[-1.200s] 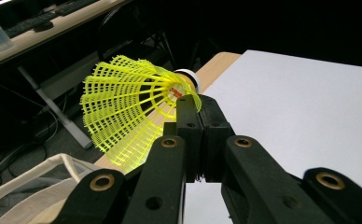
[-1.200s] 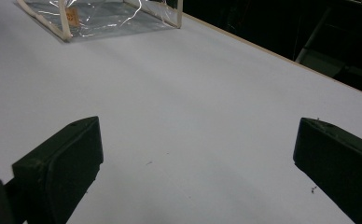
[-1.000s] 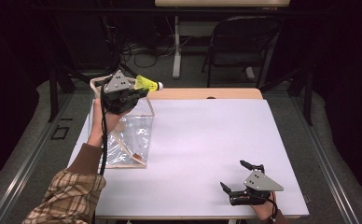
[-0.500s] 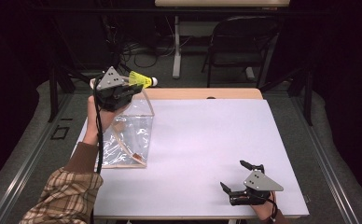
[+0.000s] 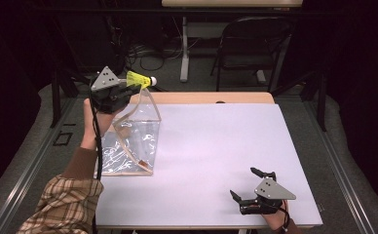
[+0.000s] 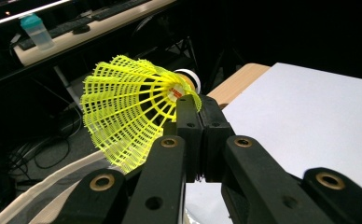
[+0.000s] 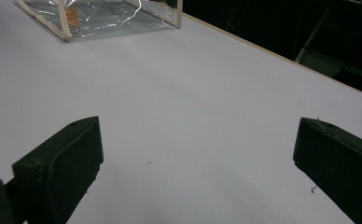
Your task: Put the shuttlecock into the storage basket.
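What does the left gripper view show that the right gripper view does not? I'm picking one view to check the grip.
The left gripper view alone shows the left tool with its jaws pressed together, pinching the rim of the yellow shuttlecock's mesh skirt, its white cork pointing away; behind it stands a desk with a bottle. The right gripper view alone shows the right tool, jaws wide apart with nothing between them, low over the table, and the clear pouch lying flat at the far edge. Both share the white tabletop.

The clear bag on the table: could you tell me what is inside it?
Through the clear bag a small orange tag shows, otherwise only glare. The yellow shuttlecock is outside, above it, clamped in the left gripper.
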`<action>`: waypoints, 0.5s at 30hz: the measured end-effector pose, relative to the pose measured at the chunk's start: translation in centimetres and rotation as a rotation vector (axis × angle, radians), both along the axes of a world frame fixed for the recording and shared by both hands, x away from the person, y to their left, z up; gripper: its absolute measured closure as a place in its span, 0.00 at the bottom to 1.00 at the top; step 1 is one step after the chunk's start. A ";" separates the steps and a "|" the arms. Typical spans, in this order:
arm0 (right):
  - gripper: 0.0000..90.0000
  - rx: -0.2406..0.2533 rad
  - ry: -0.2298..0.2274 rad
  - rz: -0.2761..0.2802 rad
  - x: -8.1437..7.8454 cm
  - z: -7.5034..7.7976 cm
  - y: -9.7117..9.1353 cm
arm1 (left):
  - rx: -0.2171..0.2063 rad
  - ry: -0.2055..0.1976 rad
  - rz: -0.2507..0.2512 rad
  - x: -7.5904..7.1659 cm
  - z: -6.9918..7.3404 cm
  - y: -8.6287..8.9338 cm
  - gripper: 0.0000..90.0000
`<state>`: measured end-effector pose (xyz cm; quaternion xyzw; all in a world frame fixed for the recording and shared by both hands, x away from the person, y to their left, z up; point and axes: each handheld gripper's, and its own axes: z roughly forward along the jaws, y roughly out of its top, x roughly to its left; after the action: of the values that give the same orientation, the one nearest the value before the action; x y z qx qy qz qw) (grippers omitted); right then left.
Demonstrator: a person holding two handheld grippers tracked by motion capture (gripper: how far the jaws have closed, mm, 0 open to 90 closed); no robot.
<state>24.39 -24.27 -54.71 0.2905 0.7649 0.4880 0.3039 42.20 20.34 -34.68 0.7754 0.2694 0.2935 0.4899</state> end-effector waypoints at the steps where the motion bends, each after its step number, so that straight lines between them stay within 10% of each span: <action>1: 0.01 0.000 0.000 -0.001 0.0 0.0 0.0 | -0.003 0.001 0.003 0.0 0.0 0.1 0.99; 15: 0.01 -0.004 -0.001 -0.002 0.0 0.0 0.0 | -0.016 0.002 0.035 0.2 0.2 1.5 0.99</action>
<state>24.42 -24.26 -54.72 0.2906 0.7654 0.4864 0.3053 42.42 21.86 -34.49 0.7670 0.2856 0.2990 0.4906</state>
